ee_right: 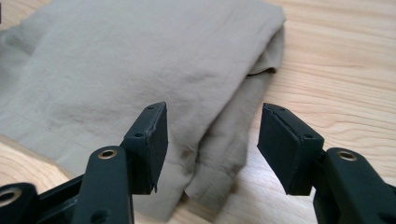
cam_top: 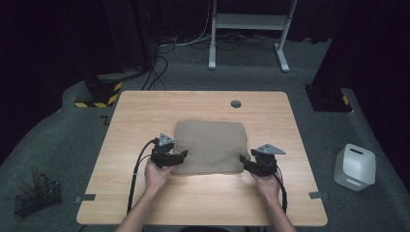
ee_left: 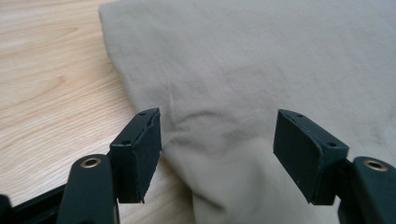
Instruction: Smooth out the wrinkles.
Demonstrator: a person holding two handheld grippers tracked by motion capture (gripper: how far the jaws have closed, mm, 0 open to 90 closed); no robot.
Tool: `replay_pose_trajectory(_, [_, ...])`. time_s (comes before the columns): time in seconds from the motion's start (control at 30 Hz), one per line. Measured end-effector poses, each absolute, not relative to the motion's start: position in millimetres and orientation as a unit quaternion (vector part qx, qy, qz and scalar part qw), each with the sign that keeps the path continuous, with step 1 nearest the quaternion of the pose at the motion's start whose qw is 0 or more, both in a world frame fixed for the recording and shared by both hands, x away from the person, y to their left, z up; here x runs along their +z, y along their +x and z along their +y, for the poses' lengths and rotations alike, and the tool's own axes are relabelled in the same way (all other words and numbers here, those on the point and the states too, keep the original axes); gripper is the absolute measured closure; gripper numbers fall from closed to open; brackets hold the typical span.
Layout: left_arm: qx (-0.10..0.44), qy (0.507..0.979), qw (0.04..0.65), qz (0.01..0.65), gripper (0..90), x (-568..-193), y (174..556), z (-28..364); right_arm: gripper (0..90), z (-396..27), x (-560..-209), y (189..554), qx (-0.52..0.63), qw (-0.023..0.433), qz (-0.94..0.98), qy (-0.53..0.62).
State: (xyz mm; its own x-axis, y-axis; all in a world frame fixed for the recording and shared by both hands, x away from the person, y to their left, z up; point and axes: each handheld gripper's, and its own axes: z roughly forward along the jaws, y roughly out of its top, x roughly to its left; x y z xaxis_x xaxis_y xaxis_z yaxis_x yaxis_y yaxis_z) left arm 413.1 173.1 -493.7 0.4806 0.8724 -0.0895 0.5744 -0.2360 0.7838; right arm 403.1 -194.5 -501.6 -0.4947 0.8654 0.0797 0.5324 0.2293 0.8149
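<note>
A folded tan cloth [cam_top: 210, 145] lies flat in the middle of the wooden table [cam_top: 203, 203]. My left gripper [cam_top: 180, 154] is at the cloth's near left corner, jaws open, with the cloth's folded corner [ee_left: 219, 154] below and between them but not pinched. My right gripper [cam_top: 245, 161] is at the near right corner, jaws open over the layered edge of the cloth [ee_right: 219, 158]. The pads of both grippers stand apart from the fabric. A person's hands hold both grippers from the near side.
A round grey grommet [cam_top: 235, 104] sits in the table near its far edge. On the floor are a white box [cam_top: 355, 166] at the right, a wire basket [cam_top: 37, 197] at the left, and a desk frame [cam_top: 249, 21] with cables behind.
</note>
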Motion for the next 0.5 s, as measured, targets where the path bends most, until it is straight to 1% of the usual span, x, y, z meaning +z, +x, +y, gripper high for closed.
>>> replay_pose_trajectory(0.3, [0.190, 0.741, 0.420, 0.489, 32.5, -484.2, 397.8, 200.0, 43.1, -214.3, -494.6, 390.4, 0.429, 0.214, 0.741, 0.470])
replay_pose_trajectory(0.5, [0.190, 0.730, 0.426, 0.500, 32.5, -486.2, 386.6, 213.8, 44.0, -224.1, -495.7, 384.6, 0.428, 0.216, 0.736, 0.477])
